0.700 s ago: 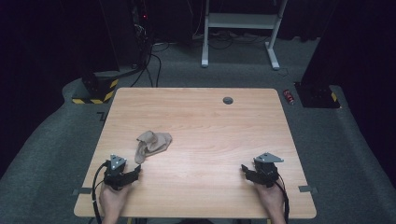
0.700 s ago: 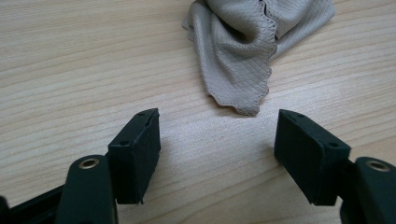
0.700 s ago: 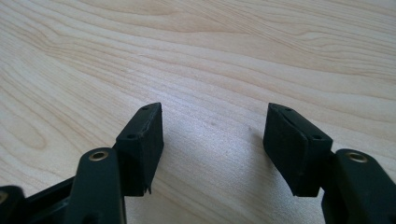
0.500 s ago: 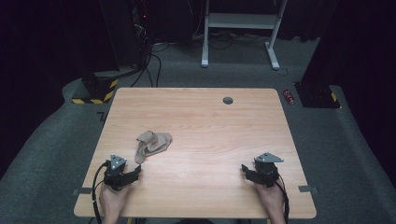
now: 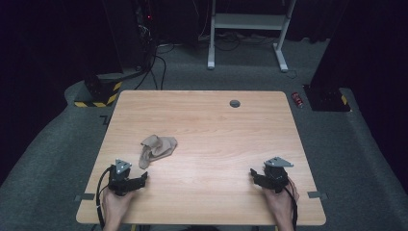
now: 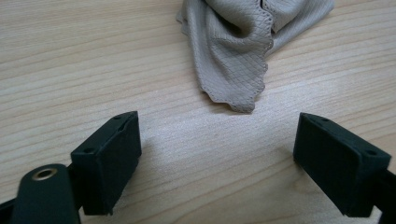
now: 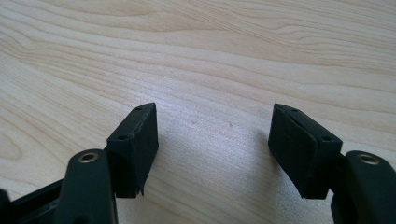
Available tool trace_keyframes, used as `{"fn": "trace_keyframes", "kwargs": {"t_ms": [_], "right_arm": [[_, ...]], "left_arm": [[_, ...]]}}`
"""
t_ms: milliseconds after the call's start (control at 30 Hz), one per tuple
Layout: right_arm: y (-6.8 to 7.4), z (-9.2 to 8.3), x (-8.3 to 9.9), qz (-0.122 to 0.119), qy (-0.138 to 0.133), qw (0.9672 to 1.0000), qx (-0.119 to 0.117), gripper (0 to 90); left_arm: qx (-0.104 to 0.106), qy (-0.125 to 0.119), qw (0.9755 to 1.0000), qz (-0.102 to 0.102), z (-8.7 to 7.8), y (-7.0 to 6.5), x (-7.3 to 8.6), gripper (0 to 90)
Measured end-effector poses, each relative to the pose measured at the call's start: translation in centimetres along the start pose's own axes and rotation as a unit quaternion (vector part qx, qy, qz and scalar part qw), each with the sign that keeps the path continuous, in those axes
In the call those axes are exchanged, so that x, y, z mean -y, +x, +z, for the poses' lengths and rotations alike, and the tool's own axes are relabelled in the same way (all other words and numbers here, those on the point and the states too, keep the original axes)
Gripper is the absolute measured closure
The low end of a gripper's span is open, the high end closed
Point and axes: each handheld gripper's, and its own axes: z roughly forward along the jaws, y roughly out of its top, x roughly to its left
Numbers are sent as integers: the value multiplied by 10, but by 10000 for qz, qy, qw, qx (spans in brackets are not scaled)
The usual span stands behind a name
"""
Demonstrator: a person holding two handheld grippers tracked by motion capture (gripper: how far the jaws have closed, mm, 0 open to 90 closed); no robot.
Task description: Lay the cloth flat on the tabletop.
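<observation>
Resting near the front-left corner of the wooden table (image 5: 202,120), the left gripper (image 5: 140,178) sits in the person's left hand (image 5: 114,206) with its jaws spread wide and nothing between them; its black cable loops off the front edge beside the wrist. In the left gripper view the two black pads (image 6: 108,161) stand well apart above bare wood grain, and a crumpled beige cloth (image 6: 243,44) lies just beyond them, its scalloped, quilted hem pointing back toward the gap but not touching either pad. From the high view the cloth (image 5: 156,148) lies bunched on the left half of the surface, closer to the front edge than the back, just beyond the left gripper; the right gripper (image 5: 255,176) lies near the front-right corner, held by the right hand (image 5: 281,201), a grey three-cornered plate on top. Its jaws are likewise wide, with bare wood between them in the right gripper view; a small dark round grommet (image 5: 235,103) sits near the back edge, right of centre.
</observation>
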Motion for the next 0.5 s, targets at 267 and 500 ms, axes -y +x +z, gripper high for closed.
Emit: {"fn": "trace_keyframes", "kwargs": {"t_ms": [267, 500], "right_arm": [[0, 0, 0, 5, 8, 10000, 10, 325], [0, 0, 0, 20, 8, 10000, 24, 325]], "left_arm": [[-42, -3, 10000, -16, -1, 0, 0, 174], [47, -9, 10000, 51, -1, -7, -3, 192]]}}
